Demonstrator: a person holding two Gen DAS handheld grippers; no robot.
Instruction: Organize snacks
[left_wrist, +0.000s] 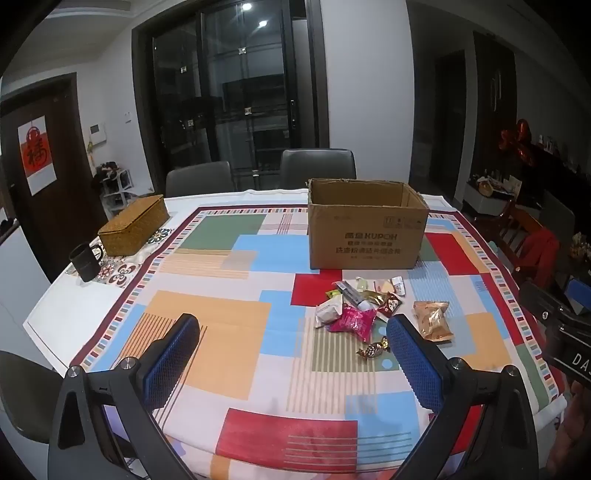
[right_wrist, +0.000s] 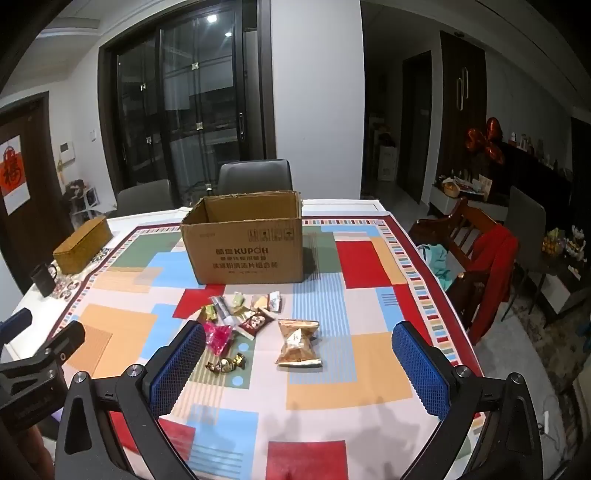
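An open cardboard box (left_wrist: 367, 229) (right_wrist: 245, 243) stands on the patterned tablecloth (left_wrist: 221, 332). In front of it lies a heap of several wrapped snacks (left_wrist: 360, 297) (right_wrist: 240, 312): a pink packet (left_wrist: 354, 321) (right_wrist: 218, 338), a tan packet (left_wrist: 432, 320) (right_wrist: 298, 345) and a gold twisted candy (left_wrist: 373, 349) (right_wrist: 226, 364). My left gripper (left_wrist: 293, 339) hovers wide open, short of the heap, nothing between its blue pads. My right gripper (right_wrist: 300, 349) is also wide open above the cloth, the tan packet seen between its fingers but farther off. Part of the right gripper (left_wrist: 561, 328) shows at the left view's right edge.
A woven lidded basket (left_wrist: 133, 225) (right_wrist: 83, 245) and a dark mug (left_wrist: 85, 262) (right_wrist: 43, 278) sit at the table's far left. Grey chairs (left_wrist: 317, 168) stand behind the table. A wooden chair with a red garment (right_wrist: 487, 266) stands to the right.
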